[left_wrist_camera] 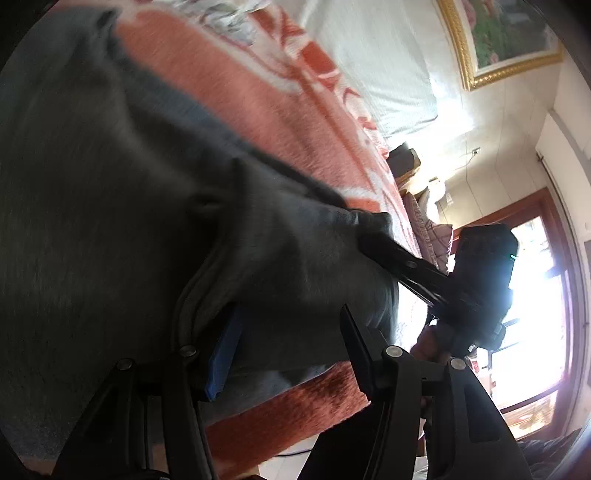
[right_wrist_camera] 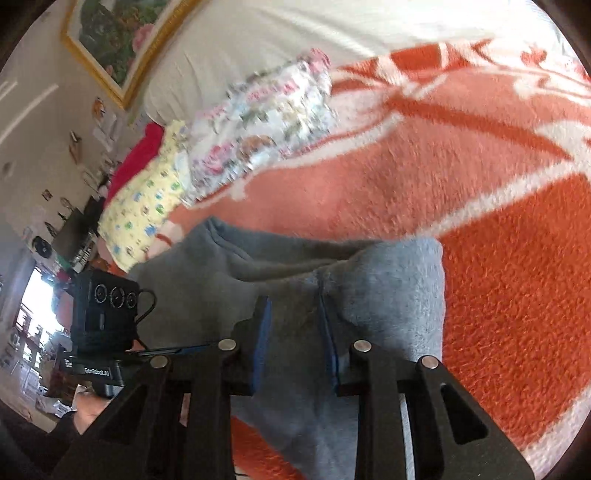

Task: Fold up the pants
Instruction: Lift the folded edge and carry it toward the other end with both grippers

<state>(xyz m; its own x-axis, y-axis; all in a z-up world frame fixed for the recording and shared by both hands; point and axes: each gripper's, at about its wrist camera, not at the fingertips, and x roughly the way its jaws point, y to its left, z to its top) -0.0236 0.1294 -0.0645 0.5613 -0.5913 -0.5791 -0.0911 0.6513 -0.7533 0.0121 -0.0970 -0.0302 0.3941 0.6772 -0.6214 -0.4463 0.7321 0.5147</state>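
Left gripper (left_wrist_camera: pixel 291 343) is standing half open astride the grey pants (left_wrist_camera: pixel 110 206); right gripper (right_wrist_camera: pixel 295 332) is pinching a ridge of them. Fabric is running forward across the orange blanket (right_wrist_camera: pixel 480 221), both hands equally near

Bed: an orange-and-white patterned blanket (right_wrist_camera: pixel 461 192) covers the bed, with a white sheet (right_wrist_camera: pixel 295 33) at the far end.
Bedding: a floral quilt (right_wrist_camera: pixel 266 122) and a yellow printed cloth (right_wrist_camera: pixel 144 206) lie bunched at the far left.
Wall: a pale wall carries a gold-framed flower painting (left_wrist_camera: pixel 509 40).
Window: a wood-framed window (left_wrist_camera: pixel 535 306) floods the right with glaring daylight.
Clutter: small items crowd the left wall, too blurred to identify.
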